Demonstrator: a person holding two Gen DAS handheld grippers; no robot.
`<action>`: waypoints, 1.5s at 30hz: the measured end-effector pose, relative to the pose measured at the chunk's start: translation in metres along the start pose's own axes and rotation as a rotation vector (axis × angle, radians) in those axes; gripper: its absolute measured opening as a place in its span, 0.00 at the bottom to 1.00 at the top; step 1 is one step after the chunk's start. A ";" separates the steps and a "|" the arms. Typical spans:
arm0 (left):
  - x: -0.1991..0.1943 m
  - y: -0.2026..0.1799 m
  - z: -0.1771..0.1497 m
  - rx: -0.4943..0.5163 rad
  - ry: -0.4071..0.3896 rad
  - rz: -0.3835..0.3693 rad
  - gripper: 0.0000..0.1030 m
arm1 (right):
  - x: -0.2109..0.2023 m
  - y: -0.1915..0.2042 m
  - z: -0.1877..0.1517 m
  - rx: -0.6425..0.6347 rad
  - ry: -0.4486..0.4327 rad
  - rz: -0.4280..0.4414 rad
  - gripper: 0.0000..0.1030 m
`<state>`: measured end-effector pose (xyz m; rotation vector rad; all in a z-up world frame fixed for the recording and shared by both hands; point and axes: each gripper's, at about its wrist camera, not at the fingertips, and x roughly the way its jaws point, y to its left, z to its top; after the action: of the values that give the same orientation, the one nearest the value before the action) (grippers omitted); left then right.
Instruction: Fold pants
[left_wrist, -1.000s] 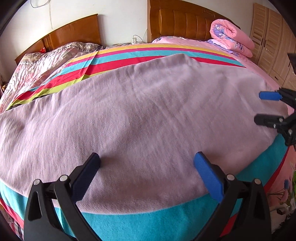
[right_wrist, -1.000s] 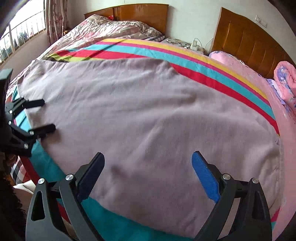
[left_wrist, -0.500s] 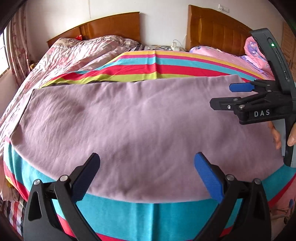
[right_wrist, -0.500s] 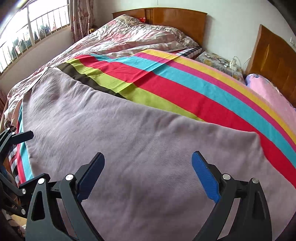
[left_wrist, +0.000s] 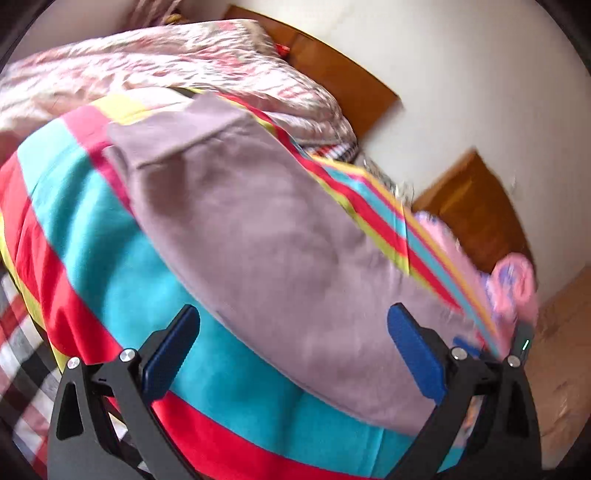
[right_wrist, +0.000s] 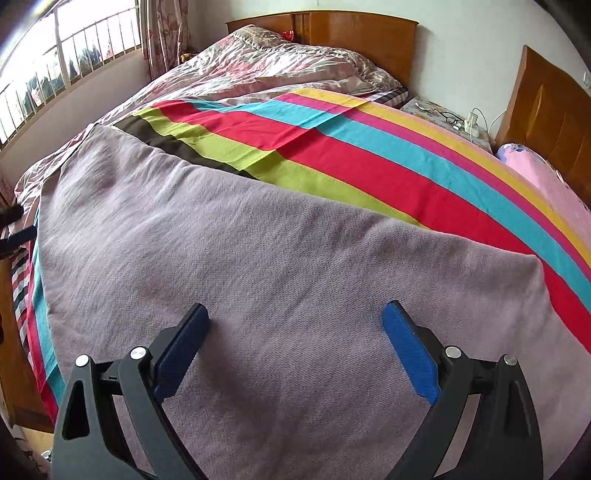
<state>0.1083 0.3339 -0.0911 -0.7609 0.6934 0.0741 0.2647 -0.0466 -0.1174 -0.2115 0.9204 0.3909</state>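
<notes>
Pants (right_wrist: 280, 266) lie flat, lengthwise along striped sheet (right_wrist: 369, 155); left gripper (left_wrist: 293, 350) and right gripper (right_wrist: 295, 350) spread wide, empty.

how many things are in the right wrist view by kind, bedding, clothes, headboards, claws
pants: 1
striped sheet: 1
floral quilt: 1
wooden headboards: 2
open claws, right and left at the picture's edge: 2
total: 7

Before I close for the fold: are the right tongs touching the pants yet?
Cannot tell. In the right wrist view the right tongs stand open over the pants, with a shadow by the left finger, but neither contact nor gap shows plainly.
</notes>
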 end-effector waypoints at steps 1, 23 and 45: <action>-0.007 0.020 0.012 -0.087 -0.035 -0.025 0.98 | 0.000 -0.001 0.000 0.003 -0.002 0.005 0.90; 0.014 0.081 0.066 -0.354 -0.076 -0.033 0.16 | -0.001 -0.006 0.000 0.022 -0.018 0.064 0.95; 0.072 -0.273 -0.201 1.103 0.157 -0.217 0.74 | -0.160 -0.180 -0.085 0.587 -0.375 -0.011 0.95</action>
<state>0.1369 -0.0113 -0.0716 0.2288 0.6726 -0.5371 0.1910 -0.2774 -0.0369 0.3848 0.6288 0.1292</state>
